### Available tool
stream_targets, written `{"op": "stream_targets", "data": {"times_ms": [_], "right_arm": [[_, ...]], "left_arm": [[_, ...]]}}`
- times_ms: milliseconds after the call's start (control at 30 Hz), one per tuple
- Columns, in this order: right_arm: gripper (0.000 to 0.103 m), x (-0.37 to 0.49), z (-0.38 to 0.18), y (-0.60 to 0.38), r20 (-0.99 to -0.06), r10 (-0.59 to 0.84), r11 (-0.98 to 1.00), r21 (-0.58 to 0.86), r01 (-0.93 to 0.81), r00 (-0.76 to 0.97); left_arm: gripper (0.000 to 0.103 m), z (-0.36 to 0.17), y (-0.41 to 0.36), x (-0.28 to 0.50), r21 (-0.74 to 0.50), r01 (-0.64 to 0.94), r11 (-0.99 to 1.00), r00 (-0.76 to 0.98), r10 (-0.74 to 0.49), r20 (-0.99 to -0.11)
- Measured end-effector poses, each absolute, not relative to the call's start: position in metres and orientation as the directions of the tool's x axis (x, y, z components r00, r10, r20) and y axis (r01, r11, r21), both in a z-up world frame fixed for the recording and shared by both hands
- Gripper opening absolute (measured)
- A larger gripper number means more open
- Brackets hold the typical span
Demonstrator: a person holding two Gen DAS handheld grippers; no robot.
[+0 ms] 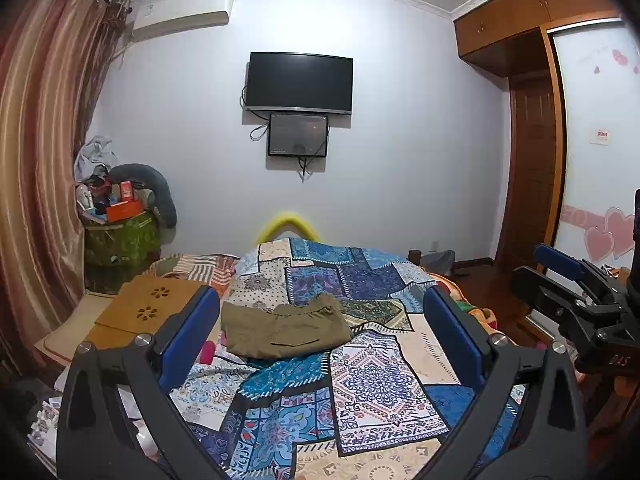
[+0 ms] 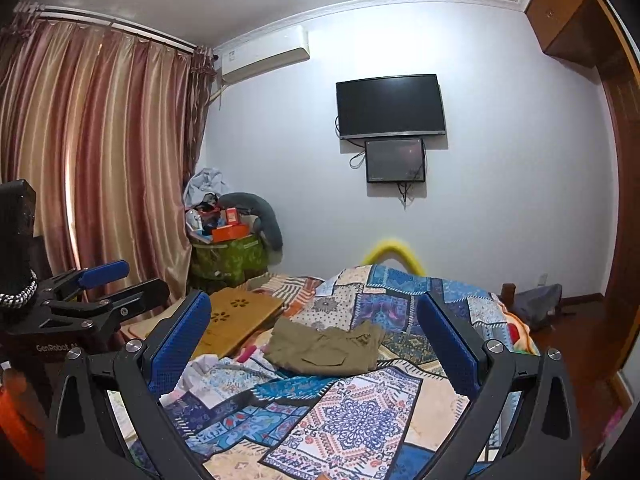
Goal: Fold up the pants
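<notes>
Lying on the patchwork quilt (image 1: 360, 384) toward the far half of the bed, the olive pants (image 1: 282, 330) already look folded into a compact, roughly rectangular bundle, waistband at the far right edge and a pocket slit facing up. Both grippers hang well back from it on the near side, raised above the bed, neither touching cloth. The left gripper (image 1: 322, 332) has its jaws spread wide with nothing between the blue pads, and the right gripper (image 2: 314, 338) shows the same wide, empty spread; each also appears at the edge of the other's view, side by side. That held-off, level posture suggests either a pause to check the result or a finished task, since the bundle sits square enough to need little more, though one further fold across its length looks possible. A wooden lap tray (image 1: 150, 306) rests just left of the pants at the bed's left edge, close enough that a sideways sweep of the left gripper could knock it.
</notes>
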State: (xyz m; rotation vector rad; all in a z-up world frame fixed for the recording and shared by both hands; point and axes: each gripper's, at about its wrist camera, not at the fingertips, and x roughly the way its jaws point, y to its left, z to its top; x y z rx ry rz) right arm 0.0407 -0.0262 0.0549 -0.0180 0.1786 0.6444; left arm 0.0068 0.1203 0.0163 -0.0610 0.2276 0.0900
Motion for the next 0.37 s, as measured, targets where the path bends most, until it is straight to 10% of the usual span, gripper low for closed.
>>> {"op": "stream_targets", "data": {"times_ms": [367], "right_arm": [[0.102, 0.0415, 0.0522, -0.0241, -0.177, 0.595, 0.801, 0.05, -0.596, 0.784]], "left_arm": [[0.103, 0.0125, 0.1165, 0.0082, -0.025, -0.106, 0.994, 0.969, 0.097, -0.225]]}}
